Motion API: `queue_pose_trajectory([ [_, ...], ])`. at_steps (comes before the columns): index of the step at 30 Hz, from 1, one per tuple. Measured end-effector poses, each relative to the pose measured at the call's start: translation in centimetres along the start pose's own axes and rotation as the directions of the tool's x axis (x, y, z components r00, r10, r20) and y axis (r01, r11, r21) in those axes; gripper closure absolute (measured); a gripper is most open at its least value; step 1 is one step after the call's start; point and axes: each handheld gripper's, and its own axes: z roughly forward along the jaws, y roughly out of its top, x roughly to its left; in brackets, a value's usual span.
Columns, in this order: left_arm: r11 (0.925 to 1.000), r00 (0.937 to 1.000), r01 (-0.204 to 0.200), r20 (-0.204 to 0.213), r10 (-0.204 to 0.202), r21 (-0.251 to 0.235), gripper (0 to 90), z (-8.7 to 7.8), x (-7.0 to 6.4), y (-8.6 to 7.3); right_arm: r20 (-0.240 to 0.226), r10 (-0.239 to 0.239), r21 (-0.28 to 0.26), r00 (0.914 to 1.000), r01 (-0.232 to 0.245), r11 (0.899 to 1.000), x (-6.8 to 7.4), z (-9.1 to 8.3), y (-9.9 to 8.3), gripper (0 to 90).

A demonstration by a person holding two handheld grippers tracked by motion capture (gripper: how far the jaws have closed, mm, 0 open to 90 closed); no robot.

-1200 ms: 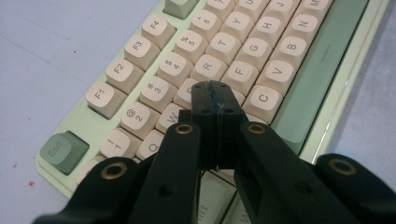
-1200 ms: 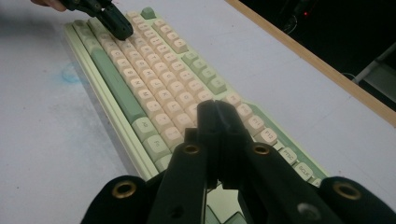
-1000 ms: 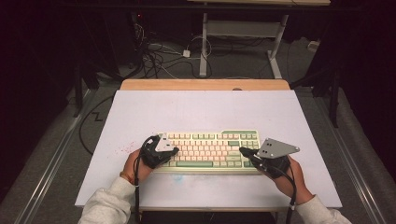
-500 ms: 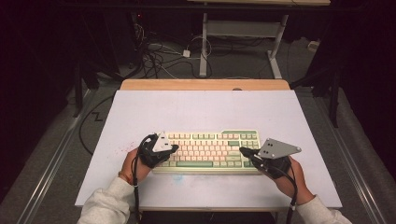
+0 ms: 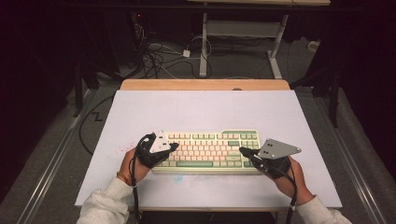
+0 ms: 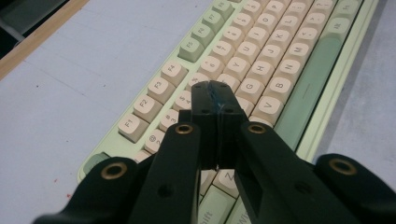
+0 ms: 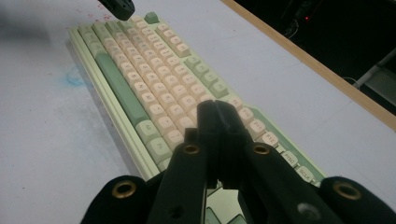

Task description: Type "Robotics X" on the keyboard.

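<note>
Clenched on nothing, the left claw (image 5: 173, 146) hangs over the left end of the cream-and-sage-green mechanical keyboard (image 5: 210, 150), its jaws pressed flat together with the joined tip over the number and upper letter rows in the left gripper view (image 6: 215, 88). That keyboard lies lengthwise across the near middle of the pale lilac-white surface (image 5: 205, 109), with bare board on all sides. The joined tip is about as wide as a single keycap, so my worry on this side is that a slightly off-centre press would catch two neighbouring keys at once, or slide down between caps and lever one up.

Moving across, the long green space bar (image 7: 116, 84) runs along the front edge, close under both claws; a low wrist could drag across it.

At the right end, the right claw (image 5: 242, 150) is likewise closed and empty, its jaws meeting over the right-hand keys in the right gripper view (image 7: 215, 108). I cannot tell whether either tip touches a key. Pushing at an angle from here could shove the keyboard along the smooth surface, since nothing pins it down, and the trailing black cable (image 5: 134, 186) might tug the left hand (image 5: 130, 163) off line.
</note>
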Motion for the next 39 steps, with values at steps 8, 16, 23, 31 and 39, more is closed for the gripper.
queue_pose_trajectory([
  [8,1.0,1.0,-0.006,-0.007,0.006,-0.006,87.3,-0.5,0.0,0.0,-0.001,-0.002,0.003,1.0,0.002,1.0,0.0,0.1,-0.1,90.0],
  [16,0.9999,0.9999,-0.007,-0.013,0.007,-0.01,87.3,-0.9,-0.1,-0.2,-0.002,-0.002,0.004,1.0,0.002,1.0,0.1,0.1,-0.1,90.0],
  [23,0.9999,0.9998,-0.006,-0.017,0.006,-0.011,87.3,-1.2,-0.1,-0.5,-0.004,-0.005,0.01,1.0,0.005,1.0,0.1,0.3,-0.1,90.0],
  [31,0.9999,0.9998,-0.008,-0.019,0.008,-0.009,87.3,-1.6,-0.2,-0.7,-0.009,-0.007,0.016,0.9999,0.007,1.0,0.3,0.5,-0.2,90.0],
  [39,1.0,0.9997,-0.006,-0.022,0.006,-0.003,87.3,-1.9,-0.2,-1.2,-0.015,-0.007,0.021,0.9999,0.008,1.0,0.3,0.7,-0.2,90.0],
])
